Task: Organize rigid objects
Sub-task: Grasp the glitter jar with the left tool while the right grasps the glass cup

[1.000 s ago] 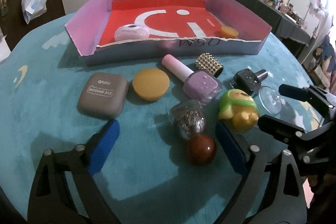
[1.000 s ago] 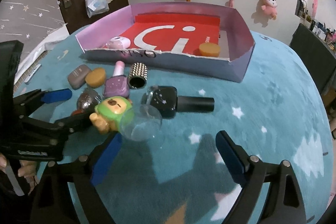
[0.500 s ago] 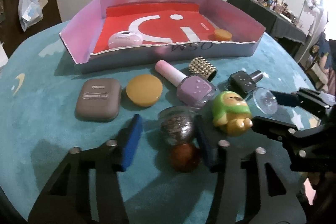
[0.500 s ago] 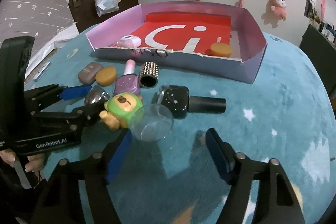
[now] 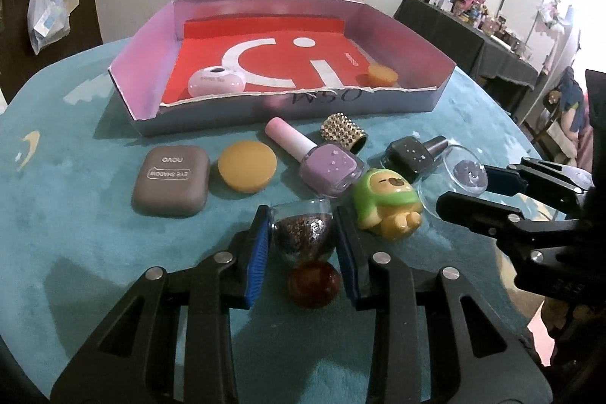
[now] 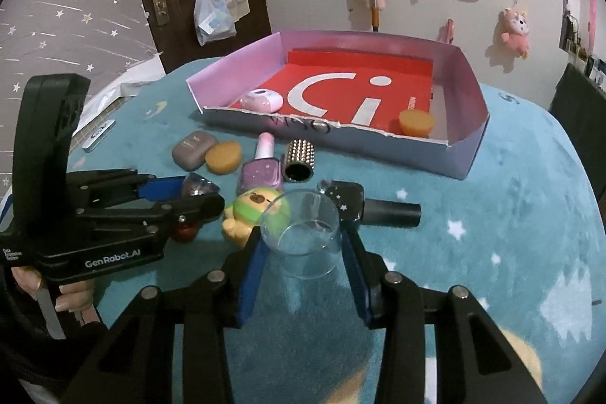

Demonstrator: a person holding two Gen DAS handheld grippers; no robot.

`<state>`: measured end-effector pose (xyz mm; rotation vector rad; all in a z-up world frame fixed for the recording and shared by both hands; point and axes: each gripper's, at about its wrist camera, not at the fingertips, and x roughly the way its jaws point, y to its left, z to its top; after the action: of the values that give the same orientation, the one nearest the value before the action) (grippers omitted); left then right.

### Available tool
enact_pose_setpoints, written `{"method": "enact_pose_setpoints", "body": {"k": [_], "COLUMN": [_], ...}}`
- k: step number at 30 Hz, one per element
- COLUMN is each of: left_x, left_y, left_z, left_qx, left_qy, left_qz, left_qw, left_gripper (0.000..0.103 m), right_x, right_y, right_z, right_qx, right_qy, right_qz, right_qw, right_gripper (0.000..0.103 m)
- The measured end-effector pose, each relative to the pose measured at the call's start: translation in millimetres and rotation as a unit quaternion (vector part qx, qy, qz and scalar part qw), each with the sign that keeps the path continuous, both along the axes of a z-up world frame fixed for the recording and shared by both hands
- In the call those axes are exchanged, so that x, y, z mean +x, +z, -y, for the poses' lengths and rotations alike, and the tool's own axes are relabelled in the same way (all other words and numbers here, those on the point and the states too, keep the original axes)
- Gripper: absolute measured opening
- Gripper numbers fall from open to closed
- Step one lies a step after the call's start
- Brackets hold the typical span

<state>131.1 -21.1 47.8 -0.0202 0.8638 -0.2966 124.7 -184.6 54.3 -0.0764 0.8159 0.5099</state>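
Fingers (image 5: 254, 254) hide the glitter bottle's (image 5: 302, 233) sides; contact unclear.

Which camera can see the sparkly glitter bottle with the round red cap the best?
The left wrist view. There the glitter bottle lies right in front between the left tongs, with its sparkles and red cap in full sight. In the right wrist view the left tongs cover most of it, so only a clear bit and some red cap peek out.

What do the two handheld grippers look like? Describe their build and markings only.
Both the left gripper and the right gripper are matte black plastic with silver screw heads and blue-padded fingers. The left one's side carries white "GenRobot.AI" lettering. No cables visible.
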Motion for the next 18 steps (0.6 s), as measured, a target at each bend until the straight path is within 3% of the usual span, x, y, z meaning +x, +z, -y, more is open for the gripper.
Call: {"method": "enact_pose_setpoints", "body": {"k": [8,18], "left_x": [-2.0,14.1], "left_y": [4.8,41.6], "left_z": [0.1,4.2], "left_qx": [-0.002,-0.012], "left_qy": [0.0,-0.024], "left_qz": [0.005,0.044], "left_qw": [1.0,0.9986], "left_gripper": [0.031,0.03], "right_x": [1.1,17.2], "right_y": [-2.4,28.5], "right_z": [1.8,1.9], "right_qx": [0.004,0.015], "right_qy": [-0.004,-0.004], "right_qz": [-0.004,0.042], "right_qw": [1.0,0.999], "right_gripper": [0.044,0.044]}}
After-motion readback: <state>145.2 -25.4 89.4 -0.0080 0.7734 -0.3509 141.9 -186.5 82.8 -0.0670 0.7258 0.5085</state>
